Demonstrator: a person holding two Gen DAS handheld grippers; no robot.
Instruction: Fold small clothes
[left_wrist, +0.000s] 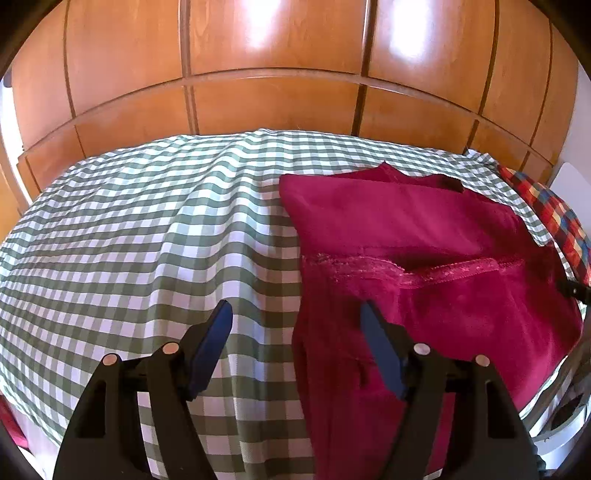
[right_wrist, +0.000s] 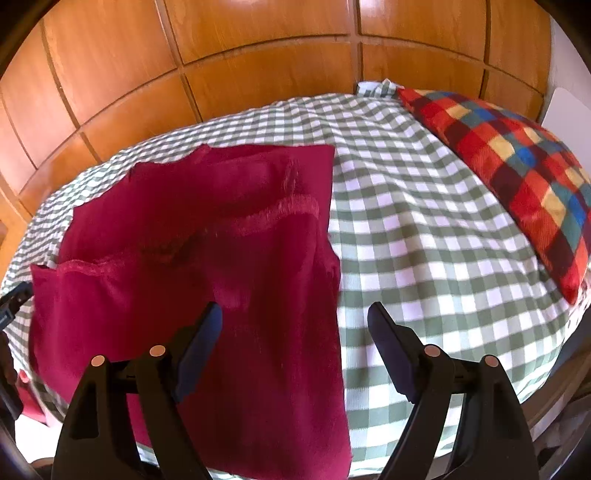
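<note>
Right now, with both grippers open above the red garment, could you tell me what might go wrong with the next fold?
1. The red garment hangs over the near edge of the bed; a pull could drag it off.
2. The checked sheet is rucked into ridges, so the left gripper, straddling the garment's edge, may pinch sheet too.
3. The right gripper also straddles an edge; a layer may slip, leaving the fold crooked.

In the left wrist view, the checked bedcover (left_wrist: 129, 240) lies bare across the left and middle of the frame, open to a gripper. The red garment (left_wrist: 424, 258) fills the right. The wooden wardrobe (left_wrist: 277, 55) walls off the top. In the right wrist view, a plaid pillow (right_wrist: 517, 166) blocks the upper right.
</note>
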